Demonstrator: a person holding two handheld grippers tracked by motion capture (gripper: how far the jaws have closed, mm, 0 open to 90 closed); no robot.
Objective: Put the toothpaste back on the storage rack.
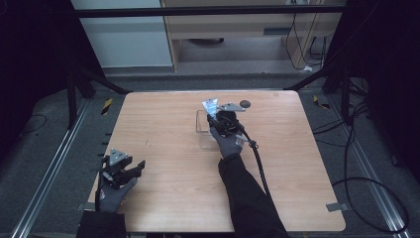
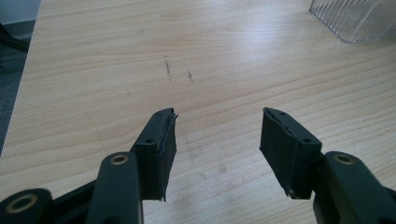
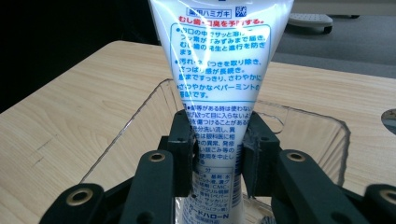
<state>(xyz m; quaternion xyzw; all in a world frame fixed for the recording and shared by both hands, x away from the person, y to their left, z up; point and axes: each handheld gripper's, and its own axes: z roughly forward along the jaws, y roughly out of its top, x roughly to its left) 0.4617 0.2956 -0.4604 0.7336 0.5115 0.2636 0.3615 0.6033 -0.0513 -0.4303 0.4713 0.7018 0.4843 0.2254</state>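
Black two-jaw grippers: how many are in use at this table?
2. The left black two-jaw gripper sits open near the wooden table's front-left edge. The right one is shut on a white printed toothpaste tube over the clear plastic box.

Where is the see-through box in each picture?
High view: the clear box sits mid-table, under the right gripper.
Left gripper view: one ribbed corner at top right.
Right gripper view: its rim lies behind and around the jaws holding the tube.
Shared landmark: the wooden table.
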